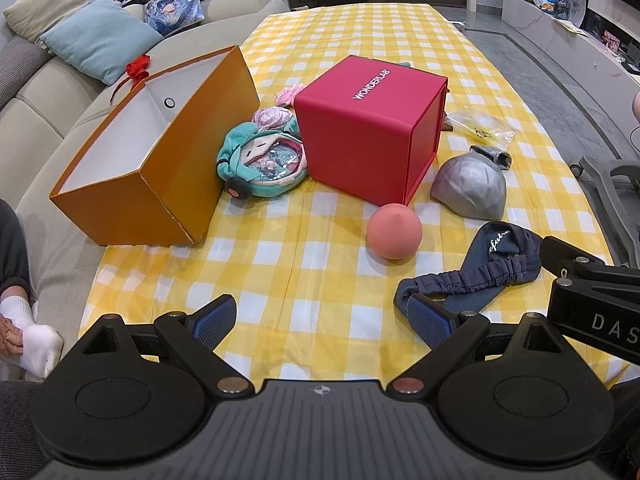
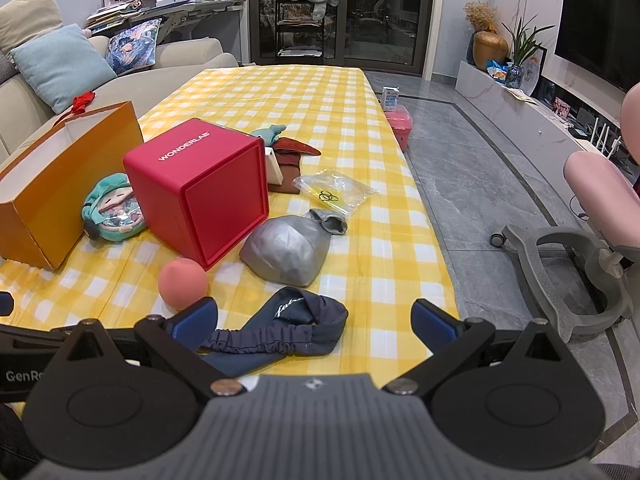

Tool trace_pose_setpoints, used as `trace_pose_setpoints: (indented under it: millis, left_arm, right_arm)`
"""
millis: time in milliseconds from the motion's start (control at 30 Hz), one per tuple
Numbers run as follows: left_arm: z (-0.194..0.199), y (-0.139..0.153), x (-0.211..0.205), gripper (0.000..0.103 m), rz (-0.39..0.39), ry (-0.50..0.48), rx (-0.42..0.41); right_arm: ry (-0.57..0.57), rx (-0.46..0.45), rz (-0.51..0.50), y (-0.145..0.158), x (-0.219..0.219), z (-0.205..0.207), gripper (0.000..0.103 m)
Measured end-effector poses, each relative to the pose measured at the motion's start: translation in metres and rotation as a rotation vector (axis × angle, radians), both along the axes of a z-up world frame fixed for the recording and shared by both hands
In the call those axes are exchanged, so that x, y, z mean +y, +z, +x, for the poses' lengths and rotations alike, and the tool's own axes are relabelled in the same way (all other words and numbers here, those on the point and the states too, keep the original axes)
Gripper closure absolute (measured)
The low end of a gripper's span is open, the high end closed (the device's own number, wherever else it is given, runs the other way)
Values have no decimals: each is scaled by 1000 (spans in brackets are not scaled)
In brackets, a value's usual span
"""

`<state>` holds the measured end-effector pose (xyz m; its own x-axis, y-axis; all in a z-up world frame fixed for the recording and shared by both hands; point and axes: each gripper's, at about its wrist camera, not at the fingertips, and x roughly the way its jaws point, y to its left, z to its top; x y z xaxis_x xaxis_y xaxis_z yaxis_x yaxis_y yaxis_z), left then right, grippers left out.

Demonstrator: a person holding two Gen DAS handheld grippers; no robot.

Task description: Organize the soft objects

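On the yellow checked tablecloth [image 1: 280, 264] [image 2: 360, 128] lie a navy elastic headband [image 1: 480, 272] [image 2: 288, 328], a pink ball [image 1: 394, 232] [image 2: 183, 278], a silver pouch [image 1: 470, 186] [image 2: 288, 250] and a teal plush doll [image 1: 262, 162] [image 2: 112, 210]. The doll rests between an open orange box [image 1: 160, 168] [image 2: 52, 184] and a red Wonderlab box [image 1: 368, 124] [image 2: 200, 184]. My left gripper [image 1: 320, 322] is open, low over the near cloth, left of the headband. My right gripper [image 2: 316, 320] is open just above the headband, holding nothing.
A clear plastic bag [image 1: 480, 124] [image 2: 334, 190] and dark red cloth items [image 2: 292, 160] lie behind the red box. A sofa with cushions [image 1: 96, 40] runs along the left. An office chair [image 2: 600, 208] stands on the floor to the right. A person's socked foot [image 1: 32, 336] shows at left.
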<state>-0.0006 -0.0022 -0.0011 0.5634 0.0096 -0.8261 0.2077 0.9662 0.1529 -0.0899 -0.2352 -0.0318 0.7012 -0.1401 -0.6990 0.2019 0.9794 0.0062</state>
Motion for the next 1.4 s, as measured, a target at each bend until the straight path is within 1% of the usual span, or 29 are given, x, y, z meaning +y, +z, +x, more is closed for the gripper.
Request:
trace_pose_setpoints:
  millis: [500,767,833,933,967,1033,1100,1267,1400]
  left_arm:
    - [-2,-6,-2,0,8,-9,5]
    - [7,-11,-4,0,-34,-42,16]
    - [10,-13,-6,0,-40,-52,9]
    - [16,-19,-9,0,-52,-81,13]
    - [20,-23,-10,0,-62,-92,23]
    - [26,-28,-11,0,-85,-105,37]
    - [33,-34,-13,0,-111,-118,44]
    - [47,-50,-18,0,-98,-149,44]
    - [61,-60,-18,0,-127,-158,44]
  right_arm:
    - [-9,6,1,0,-5,-1,2]
    - [-7,10,1,-2,-8,6,3]
    - [4,9,12,-2,-13,11,3]
    - [11,47,10,-6,-19,21,5]
    - [26,56,23,-8,-21,23,8]
    - [46,61,59,-12,-24,29,9]
    - [60,64,50,-15,-23,35,9]
    - [116,100,22,-25,-17,54,9]
    - [142,116,41,-32,-18,72,9]
